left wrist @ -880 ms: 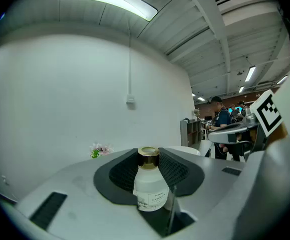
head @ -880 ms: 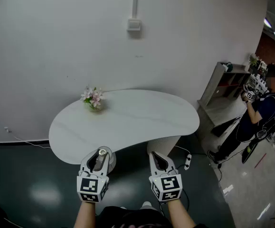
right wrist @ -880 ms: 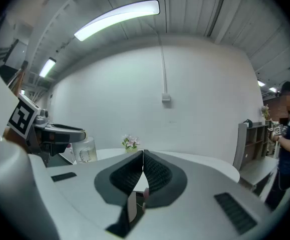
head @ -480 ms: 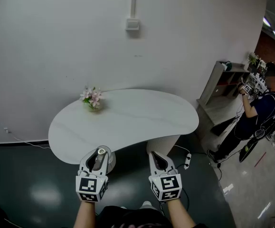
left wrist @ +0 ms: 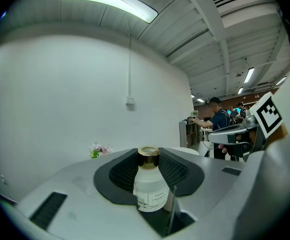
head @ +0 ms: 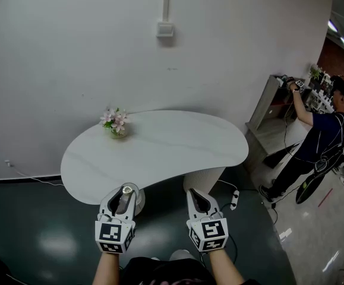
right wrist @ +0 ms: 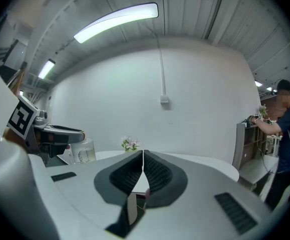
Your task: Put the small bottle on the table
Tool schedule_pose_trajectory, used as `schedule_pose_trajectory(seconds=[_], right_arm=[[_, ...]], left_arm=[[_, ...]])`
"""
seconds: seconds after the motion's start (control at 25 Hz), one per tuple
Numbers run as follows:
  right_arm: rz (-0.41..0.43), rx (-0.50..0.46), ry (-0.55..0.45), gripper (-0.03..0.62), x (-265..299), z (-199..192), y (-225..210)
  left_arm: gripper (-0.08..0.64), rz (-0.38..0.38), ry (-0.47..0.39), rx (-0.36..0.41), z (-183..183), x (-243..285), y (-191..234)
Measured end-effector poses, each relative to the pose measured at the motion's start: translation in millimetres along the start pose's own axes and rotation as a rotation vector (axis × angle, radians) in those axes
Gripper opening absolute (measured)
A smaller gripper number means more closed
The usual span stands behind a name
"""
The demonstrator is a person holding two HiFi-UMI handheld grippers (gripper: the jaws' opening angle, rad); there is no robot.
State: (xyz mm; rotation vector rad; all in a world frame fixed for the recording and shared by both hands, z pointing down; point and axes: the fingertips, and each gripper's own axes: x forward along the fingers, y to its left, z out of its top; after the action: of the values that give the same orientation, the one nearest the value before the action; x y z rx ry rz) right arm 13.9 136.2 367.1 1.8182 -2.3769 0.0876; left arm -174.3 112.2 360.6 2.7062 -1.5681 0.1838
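Left gripper (head: 124, 195) clamped on small bottle (left wrist: 149, 186) (gold cap), apparently at table (head: 177, 147) near edge; right gripper (head: 196, 196) jaws together.

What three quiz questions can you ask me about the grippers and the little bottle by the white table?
1. Fill the gap: the jaws of the right hand-held gripper are ___ (open or shut).
2. True or false: the small bottle stands on the table.
3. What grips the small bottle? A. the left hand-held gripper B. the right hand-held gripper C. nothing

Key: 1 shut; 2 false, it is held in front of the table's near edge; 3 A.
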Motion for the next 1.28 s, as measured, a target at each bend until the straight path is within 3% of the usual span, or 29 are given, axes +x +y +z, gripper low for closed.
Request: schedule_pose_trajectory(seconds=[0.6,1.28], right_arm=[[-0.001,-0.011,0.004,0.067,9,4,2],[0.037,0.017,0.023,0.067,58,-4,-12]], left_arm=[[0.130,-0.004,-0.003,-0.005,-2,8,8],[0.130,0.020,0.041,0.000,-14,45,26]])
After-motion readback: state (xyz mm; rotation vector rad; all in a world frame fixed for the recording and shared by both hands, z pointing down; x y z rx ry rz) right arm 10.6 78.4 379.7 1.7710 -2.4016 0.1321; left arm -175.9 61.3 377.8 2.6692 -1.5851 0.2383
